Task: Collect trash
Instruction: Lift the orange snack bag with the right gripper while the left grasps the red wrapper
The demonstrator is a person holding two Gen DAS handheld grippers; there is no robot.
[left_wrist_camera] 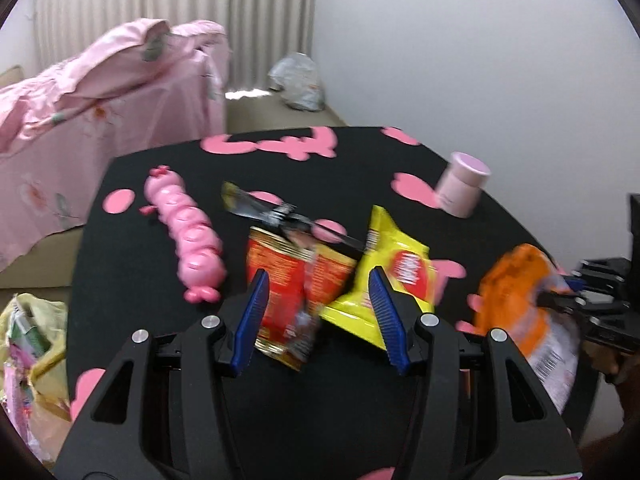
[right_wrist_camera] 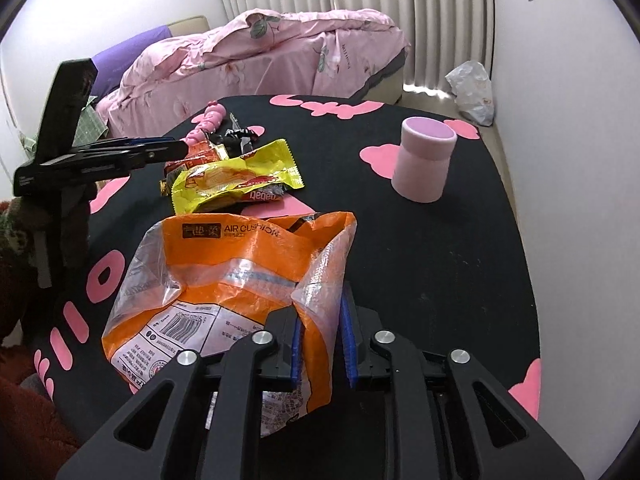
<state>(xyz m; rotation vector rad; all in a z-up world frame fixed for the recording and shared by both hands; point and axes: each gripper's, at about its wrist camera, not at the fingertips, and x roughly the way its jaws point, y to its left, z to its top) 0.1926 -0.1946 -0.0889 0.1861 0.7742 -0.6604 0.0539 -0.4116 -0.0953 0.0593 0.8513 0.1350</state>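
On the black table (left_wrist_camera: 132, 280) a red wrapper (left_wrist_camera: 280, 280) and a yellow wrapper (left_wrist_camera: 400, 272) lie side by side, and a black wrapper (left_wrist_camera: 272, 210) lies just behind them. My left gripper (left_wrist_camera: 318, 276) hangs open over the red and yellow wrappers with nothing gripped; it also appears in the right wrist view (right_wrist_camera: 160, 148). An orange and clear air-cushion bag (right_wrist_camera: 240, 264) rests on the table. A fold of it stands between the pads of my right gripper (right_wrist_camera: 322, 308), whose jaws are slightly apart. The bag (left_wrist_camera: 516, 300) sits at the right in the left wrist view.
A pink caterpillar toy (left_wrist_camera: 188, 228) lies left of the wrappers. A pink cup (right_wrist_camera: 424, 160) stands upright at the far right. A yellowish bag with rubbish (left_wrist_camera: 28, 340) sits beside the table's left edge. A bed with a pink cover (right_wrist_camera: 260, 52) stands behind.
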